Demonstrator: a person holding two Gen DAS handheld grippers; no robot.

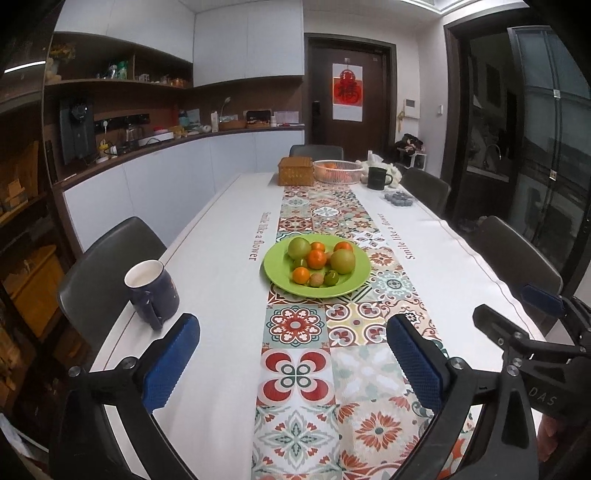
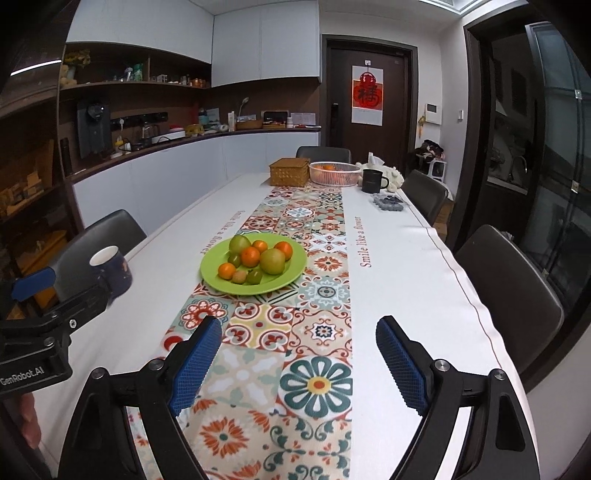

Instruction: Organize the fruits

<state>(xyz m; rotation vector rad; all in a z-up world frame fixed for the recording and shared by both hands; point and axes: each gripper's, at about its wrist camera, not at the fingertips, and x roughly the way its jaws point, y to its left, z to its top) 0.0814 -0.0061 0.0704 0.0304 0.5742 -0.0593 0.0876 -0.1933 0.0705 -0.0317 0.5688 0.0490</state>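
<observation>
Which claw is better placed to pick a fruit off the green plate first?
Probably the left claw: in its view the green plate lies nearly straight ahead between its open fingers. In the right wrist view the plate sits left of the right claw. Both claws are open and empty.

Both views are evenly and brightly lit from a ceiling light (image 1: 424, 3) at the top edge, which leaves soft, faint shadows under the green plate (image 1: 284, 275). The white cloth (image 2: 406, 280) is near glare. Fisheye bending curves the cabinets and doorway, the corners go black, the left shelves (image 1: 22, 206) sit dim, and detail is slightly soft.
</observation>
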